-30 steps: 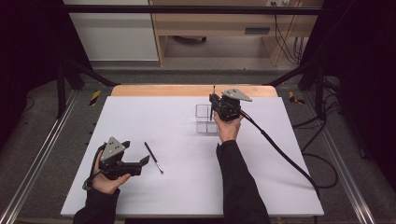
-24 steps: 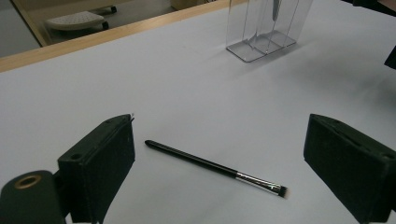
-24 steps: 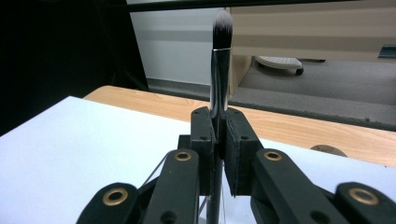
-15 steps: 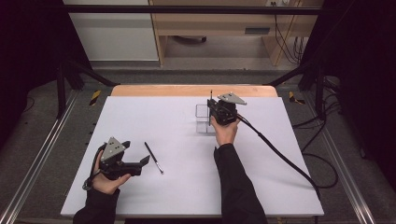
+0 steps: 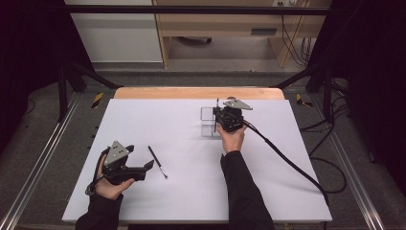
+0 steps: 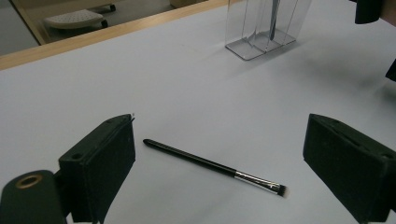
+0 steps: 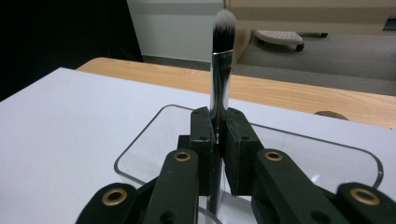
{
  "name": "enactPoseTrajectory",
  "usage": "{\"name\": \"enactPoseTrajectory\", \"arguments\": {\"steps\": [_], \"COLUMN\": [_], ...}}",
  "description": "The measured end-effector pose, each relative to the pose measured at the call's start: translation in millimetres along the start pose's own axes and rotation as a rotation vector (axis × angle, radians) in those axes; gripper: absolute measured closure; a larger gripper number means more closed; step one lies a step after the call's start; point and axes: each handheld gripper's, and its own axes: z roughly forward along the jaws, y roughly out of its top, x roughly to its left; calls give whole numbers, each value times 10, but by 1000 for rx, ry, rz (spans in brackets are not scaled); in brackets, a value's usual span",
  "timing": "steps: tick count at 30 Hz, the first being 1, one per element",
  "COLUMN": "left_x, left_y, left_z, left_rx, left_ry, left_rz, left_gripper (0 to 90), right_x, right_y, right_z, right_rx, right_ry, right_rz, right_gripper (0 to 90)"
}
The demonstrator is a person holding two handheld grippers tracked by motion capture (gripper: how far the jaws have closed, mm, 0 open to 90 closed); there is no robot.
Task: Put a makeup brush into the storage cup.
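Observation:
My right gripper is shut on a make-up brush. The brush stands upright with a silver ferrule and its pale bristles on top. It is held over the open top of a clear plastic holder at the table's far middle. The brush's lower end is hidden behind the jaws. A second, thin black brush lies flat on the white table. My left gripper is open and low, with its jaws on either side of that brush and apart from it.
The white tabletop has a wooden strip along its far edge. The right gripper's black cable trails across the right side of the table. The clear holder stands beyond the left gripper.
My right gripper with its brush has shifted slightly toward the near side over the holder. The left gripper and the brush on the table have stayed put.

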Motion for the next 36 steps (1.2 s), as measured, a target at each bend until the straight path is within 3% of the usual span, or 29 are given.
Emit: {"name": "enactPoseTrajectory", "arguments": {"steps": [7,14,18,26,36], "left_x": [-2,6,5,12,37], "left_y": [-1,0,3,4,3], "left_z": [3,-3,-5,-7,-13], "left_rx": [1,1,-4,-5,-11], "left_ry": [1,2,3,3,3], "left_rz": [-1,-7,-12,-19,-41], "left_gripper": [83,85,86,86,87], "right_x": [24,51,53,80,55], "right_y": [13,24,39,89,53], "right_z": [-57,-193,-348,-661,-1042], "right_rx": [10,24,9,-30,-34], "right_ry": [3,36,80,132,152], "right_rz": [-5,-15,-24,-31,-68], "right_gripper": [768,568,438,265,150]}}
